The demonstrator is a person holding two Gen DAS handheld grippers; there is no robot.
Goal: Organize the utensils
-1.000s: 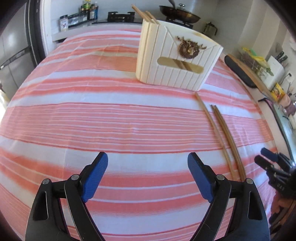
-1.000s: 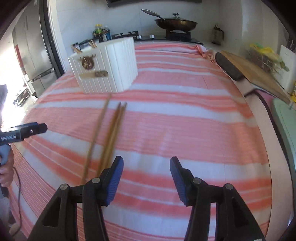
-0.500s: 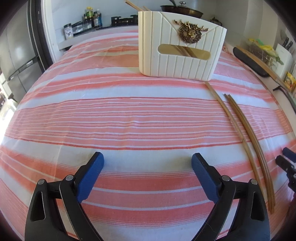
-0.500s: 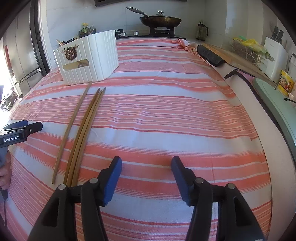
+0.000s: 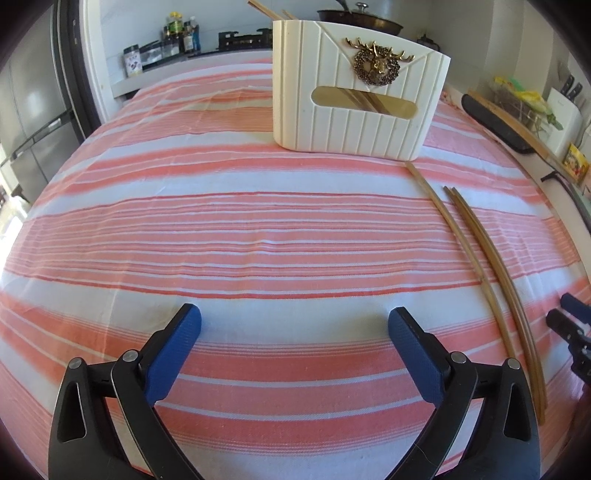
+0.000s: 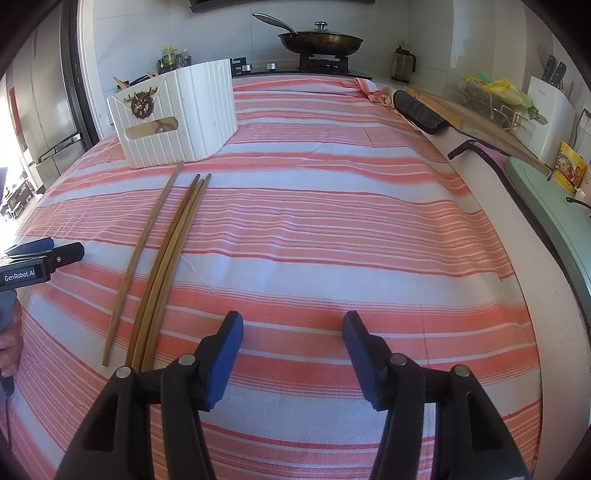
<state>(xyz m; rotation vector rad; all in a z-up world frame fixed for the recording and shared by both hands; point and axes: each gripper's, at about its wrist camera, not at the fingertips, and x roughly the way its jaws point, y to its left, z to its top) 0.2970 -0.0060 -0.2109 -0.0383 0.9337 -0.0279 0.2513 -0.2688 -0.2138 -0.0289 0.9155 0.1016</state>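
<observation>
Chopsticks (image 6: 168,258) are laid flat on the striped tablecloth (image 6: 332,229), one a little apart and three bunched side by side, their far tips pointing at the white ribbed utensil holder (image 6: 177,114). That alignment is judged to suit the task: each stick can be lifted near its middle and carried a short way forward to the holder. Other chopsticks (image 5: 266,11) are already seen standing out of the holder's top and slanting behind its oval window, so part of the sorting is judged done. The holder is set upright on the cloth, its stag-head ornament (image 5: 376,66) turned toward the grippers.

The left gripper (image 5: 293,343) is held over bare cloth with its blue pads wide apart and nothing between them; its jaws have just been opening. From it, the loose chopsticks lie well off to the right, running from beside its right finger forward to the holder's near right corner, and the holder stands ahead and slightly right.

The right gripper (image 6: 291,349) is likewise empty, its pads apart but less widely, hanging above the cloth. From it, the near ends of the chopsticks lie just to the left of its left finger, close beside it but not between the pads, and the holder stands ahead and to the left. A sideways shift to the left is judged necessary before any stick can be pinched.
</observation>
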